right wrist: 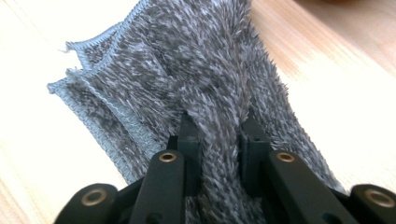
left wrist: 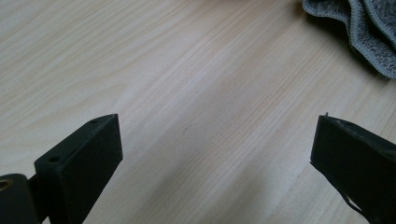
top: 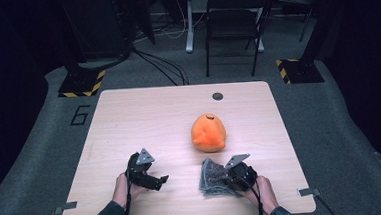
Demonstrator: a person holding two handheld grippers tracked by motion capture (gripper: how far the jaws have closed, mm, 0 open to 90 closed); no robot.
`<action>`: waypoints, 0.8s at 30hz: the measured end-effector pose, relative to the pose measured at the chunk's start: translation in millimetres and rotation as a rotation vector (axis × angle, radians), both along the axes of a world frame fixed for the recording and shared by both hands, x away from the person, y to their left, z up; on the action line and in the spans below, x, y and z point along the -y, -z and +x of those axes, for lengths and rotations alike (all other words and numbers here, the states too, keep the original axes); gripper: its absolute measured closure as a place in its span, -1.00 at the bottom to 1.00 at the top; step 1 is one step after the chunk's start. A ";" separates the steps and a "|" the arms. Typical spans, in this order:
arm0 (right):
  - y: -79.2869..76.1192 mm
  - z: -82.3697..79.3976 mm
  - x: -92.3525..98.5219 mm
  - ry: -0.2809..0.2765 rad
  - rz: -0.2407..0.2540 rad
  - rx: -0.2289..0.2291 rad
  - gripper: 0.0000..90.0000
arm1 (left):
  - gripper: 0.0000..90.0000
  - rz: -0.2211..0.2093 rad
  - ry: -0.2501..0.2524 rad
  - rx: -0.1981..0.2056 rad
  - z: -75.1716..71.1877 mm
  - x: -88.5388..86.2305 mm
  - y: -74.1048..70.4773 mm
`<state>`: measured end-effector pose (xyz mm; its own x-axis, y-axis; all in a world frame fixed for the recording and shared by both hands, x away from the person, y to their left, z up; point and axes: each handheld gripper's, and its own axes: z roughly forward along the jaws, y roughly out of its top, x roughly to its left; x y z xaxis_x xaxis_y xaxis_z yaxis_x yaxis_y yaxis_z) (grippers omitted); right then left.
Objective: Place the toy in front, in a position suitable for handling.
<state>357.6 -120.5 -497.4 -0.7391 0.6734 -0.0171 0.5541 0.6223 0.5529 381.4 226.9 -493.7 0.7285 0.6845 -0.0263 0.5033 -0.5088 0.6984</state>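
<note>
1. The right gripper has pinched a raised fold of the grey cloth at the near right of the surface; the grasp looks made.
2. The left gripper hovers wide and empty at near left.
3. Next, lifting calls for a steady pull.
4. Farther off sits an orange toy.

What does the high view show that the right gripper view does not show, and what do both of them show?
The high view alone: an orange plush toy near the table's middle, the left gripper with open jaws over bare wood, both of the person's hands, a dark round spot near the far edge, and a chair on the floor beyond.

The right gripper view alone: the cloth's stitched edge and its folded layers, and a ridge of pile pinched between the jaws.

Both: the grey fuzzy cloth, the right gripper shut on it, and the wooden table.
</note>
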 end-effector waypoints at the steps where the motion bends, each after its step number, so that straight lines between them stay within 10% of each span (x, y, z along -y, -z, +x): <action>1: -2.5 -0.8 0.9 -0.008 0.002 0.001 0.68 | -0.96 -0.001 -0.003 -0.003 0.0 -0.2 0.0; 24: -33.5 -15.8 44.9 0.085 0.061 0.053 0.69 | -0.95 -0.012 -0.021 0.009 1.6 -5.8 -1.6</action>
